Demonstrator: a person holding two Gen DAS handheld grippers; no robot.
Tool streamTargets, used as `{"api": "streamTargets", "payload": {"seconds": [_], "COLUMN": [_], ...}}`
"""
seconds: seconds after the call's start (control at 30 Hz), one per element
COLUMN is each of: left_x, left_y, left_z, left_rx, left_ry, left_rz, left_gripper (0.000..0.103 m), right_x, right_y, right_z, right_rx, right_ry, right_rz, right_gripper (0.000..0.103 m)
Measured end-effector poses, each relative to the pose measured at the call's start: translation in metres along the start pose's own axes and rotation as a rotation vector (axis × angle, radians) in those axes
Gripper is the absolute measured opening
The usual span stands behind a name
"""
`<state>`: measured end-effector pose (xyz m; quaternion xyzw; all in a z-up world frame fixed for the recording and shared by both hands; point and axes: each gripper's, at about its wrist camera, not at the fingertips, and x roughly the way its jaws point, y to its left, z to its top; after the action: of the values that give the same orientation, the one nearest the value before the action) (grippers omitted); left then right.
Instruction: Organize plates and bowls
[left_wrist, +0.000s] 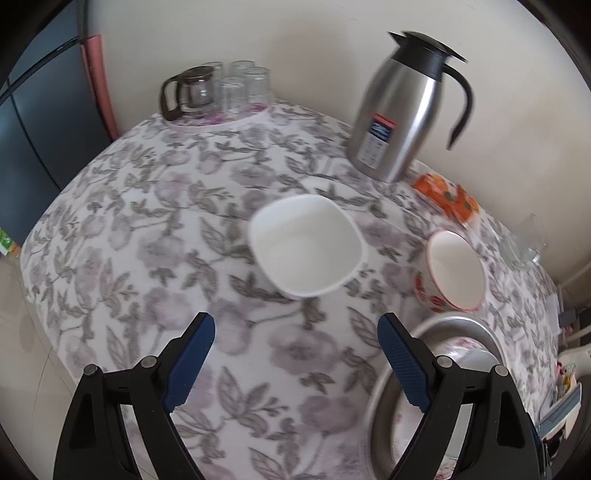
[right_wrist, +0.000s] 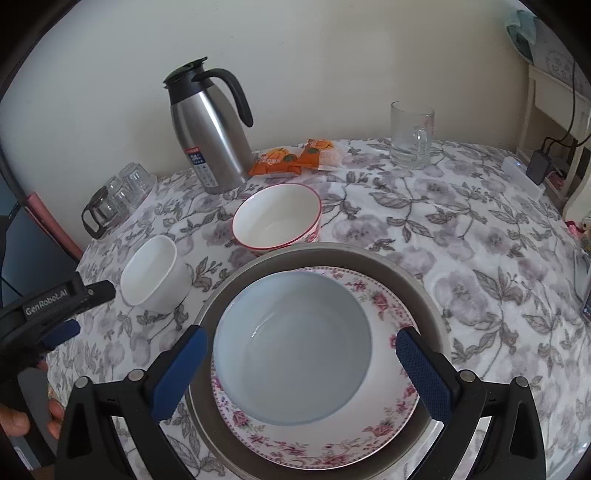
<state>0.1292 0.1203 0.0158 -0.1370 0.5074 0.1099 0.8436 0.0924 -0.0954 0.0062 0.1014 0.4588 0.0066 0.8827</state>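
Bowls: three — square white bowl (left_wrist: 308, 245), red-rimmed bowl (right_wrist: 277, 219), blue bowl (right_wrist: 293, 349) stacked on floral plate (right_wrist: 391, 302).
Left hand-held gripper (left_wrist: 295, 363): spread, empty, white bowl just ahead.
Right hand-held gripper (right_wrist: 301, 373): spread, flanking blue bowl.

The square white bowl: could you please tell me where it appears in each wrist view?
Left wrist view: the square white bowl sits centre frame, ahead of the open jaws.
Right wrist view: the same bowl is at left, beside the stacked plates.
Shared landmark: the steel jug stands behind it.
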Motion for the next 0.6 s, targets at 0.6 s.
{"api": "streamTargets", "payload": {"seconds": [0.6], "left_x": [0.003], "left_y": [0.081], "left_z": [0.019], "left_rx": [-0.160], "left_ry": [-0.035], "left_rz": [0.080], "left_gripper": [0.090], "right_x": [0.010], "right_y": [0.068], "right_z": [-0.007], "right_rx": [-0.119], "right_ry": [-0.019], "right_rz": [0.060], "right_gripper": [0.103]}}
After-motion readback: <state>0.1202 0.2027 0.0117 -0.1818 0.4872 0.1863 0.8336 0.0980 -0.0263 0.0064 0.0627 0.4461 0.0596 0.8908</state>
